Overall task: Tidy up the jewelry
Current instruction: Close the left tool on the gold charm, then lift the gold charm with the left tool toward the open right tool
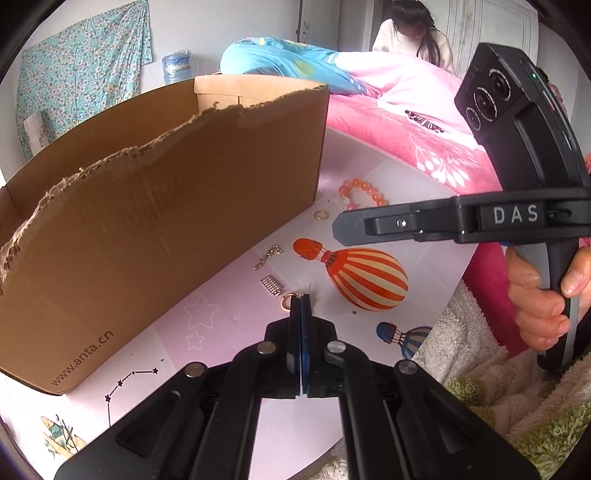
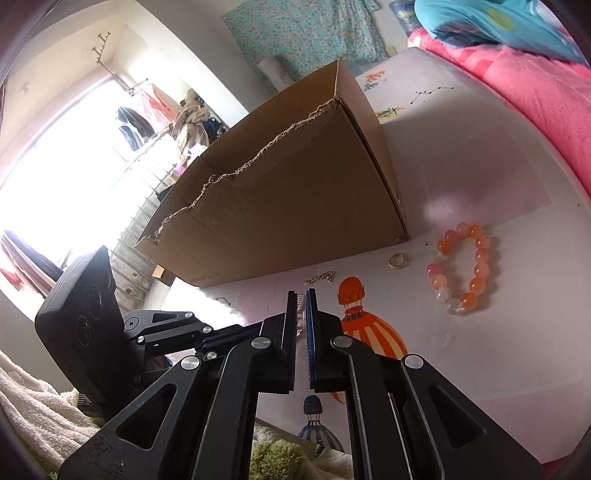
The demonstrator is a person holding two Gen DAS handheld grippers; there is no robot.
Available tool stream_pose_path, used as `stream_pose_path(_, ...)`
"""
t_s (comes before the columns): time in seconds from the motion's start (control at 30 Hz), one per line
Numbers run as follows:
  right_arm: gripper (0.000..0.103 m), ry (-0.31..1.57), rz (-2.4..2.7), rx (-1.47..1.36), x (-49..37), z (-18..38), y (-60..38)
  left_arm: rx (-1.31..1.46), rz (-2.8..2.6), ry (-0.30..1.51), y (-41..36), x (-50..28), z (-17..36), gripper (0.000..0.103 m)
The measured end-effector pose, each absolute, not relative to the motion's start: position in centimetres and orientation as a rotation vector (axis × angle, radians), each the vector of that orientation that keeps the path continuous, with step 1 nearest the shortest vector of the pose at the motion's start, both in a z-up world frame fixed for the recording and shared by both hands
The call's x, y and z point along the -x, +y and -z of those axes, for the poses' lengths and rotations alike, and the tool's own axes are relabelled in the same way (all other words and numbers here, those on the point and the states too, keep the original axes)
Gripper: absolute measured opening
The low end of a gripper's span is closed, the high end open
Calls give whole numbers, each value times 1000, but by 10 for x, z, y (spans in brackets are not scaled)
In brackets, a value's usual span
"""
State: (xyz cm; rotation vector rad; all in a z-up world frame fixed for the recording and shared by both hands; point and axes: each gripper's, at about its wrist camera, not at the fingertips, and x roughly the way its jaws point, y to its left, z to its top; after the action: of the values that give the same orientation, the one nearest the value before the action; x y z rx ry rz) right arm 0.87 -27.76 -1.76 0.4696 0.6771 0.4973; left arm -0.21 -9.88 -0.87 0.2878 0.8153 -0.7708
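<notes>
Floral teal cloth (image 1: 83, 70) hanging on the far wall at left. Water jug (image 1: 177, 65) standing just right of it. Pink floral blanket (image 1: 417, 140) lying at right, a blue quilt (image 1: 284, 61) bunching on its far end. A person (image 1: 413, 35) in a cream top sitting beyond the bedding. Clothes (image 2: 155, 110) hanging by the bright window (image 2: 62, 177).

Cardboard box (image 1: 155, 229) is showing "www.anta.cn" along its lower front edge; right gripper (image 1: 338, 227) is showing "DAS" on its side.
</notes>
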Motion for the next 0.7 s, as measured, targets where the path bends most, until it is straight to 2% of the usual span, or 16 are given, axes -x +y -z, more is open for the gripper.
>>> stream_pose_path(0.13, 6, 687, -502, -461, -11, 18, -274, -234, 774, 813, -89, -2, 2, 0)
stream_pose_path(0.23, 13, 697, -508, -454, -12, 19, -271, -244, 779, 822, -91, -4, 4, 0)
stream_pose_path(0.53, 17, 707, -499, -423, -13, 18, -267, -261, 790, 844, -101, -11, 13, 1)
stream_pose_path(0.63, 18, 712, -492, -415, -14, 19, -267, -254, 793, 849, -101, -13, 12, 4)
stream_pose_path(0.7, 18, 714, -489, -418, -16, 20, -267, -242, 802, 859, -102, -14, 13, 11)
